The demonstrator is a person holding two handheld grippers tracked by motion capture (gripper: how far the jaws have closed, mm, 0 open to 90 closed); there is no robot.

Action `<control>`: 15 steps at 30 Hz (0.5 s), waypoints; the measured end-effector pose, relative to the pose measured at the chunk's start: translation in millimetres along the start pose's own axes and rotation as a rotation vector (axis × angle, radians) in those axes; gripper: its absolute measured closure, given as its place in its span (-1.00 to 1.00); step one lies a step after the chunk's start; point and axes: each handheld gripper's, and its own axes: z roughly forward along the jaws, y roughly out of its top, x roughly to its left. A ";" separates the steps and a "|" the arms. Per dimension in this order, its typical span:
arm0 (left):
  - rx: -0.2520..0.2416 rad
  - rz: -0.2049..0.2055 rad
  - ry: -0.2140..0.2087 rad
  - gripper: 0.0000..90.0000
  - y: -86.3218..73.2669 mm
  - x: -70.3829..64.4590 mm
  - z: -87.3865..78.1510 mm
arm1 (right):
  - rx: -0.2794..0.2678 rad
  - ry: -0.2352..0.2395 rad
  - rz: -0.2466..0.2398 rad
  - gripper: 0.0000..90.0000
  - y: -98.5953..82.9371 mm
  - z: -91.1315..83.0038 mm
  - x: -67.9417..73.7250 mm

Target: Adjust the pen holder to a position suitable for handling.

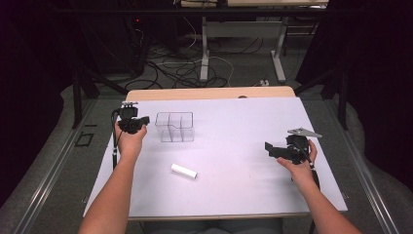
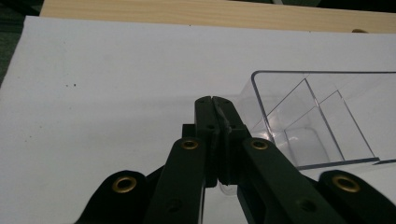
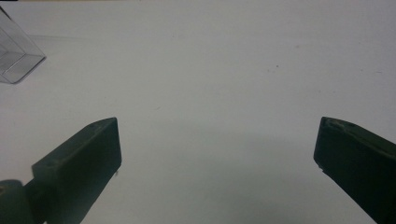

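A clear plastic box [image 1: 174, 126] with several compartments stands at the back left of the white table top [image 1: 243, 122]. A small white cylinder [image 1: 184, 171] lies on its side in front of the box, nearer the person. My left gripper [image 1: 144, 120] is held just left of the box with its jaws pointing at it. In the left gripper view the left gripper [image 2: 214, 100] is shut with nothing between its jaws, and the box [image 2: 322, 116] sits close on the right. My right gripper [image 1: 269, 148] hovers at the right, open wide; the right gripper [image 3: 217, 140] faces bare table, with a corner of the box [image 3: 16, 58] far off.
A strip of bare wood [image 1: 209, 92] runs along the table's far edge. Beyond it are table legs and cables [image 1: 195, 68] on the floor. Dark curtains close in both sides.
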 end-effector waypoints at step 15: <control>0.019 -0.010 -0.064 1.00 -1.4 -2.7 15.9 | 0.011 0.007 -0.004 -0.99 -0.9 2.4 0.3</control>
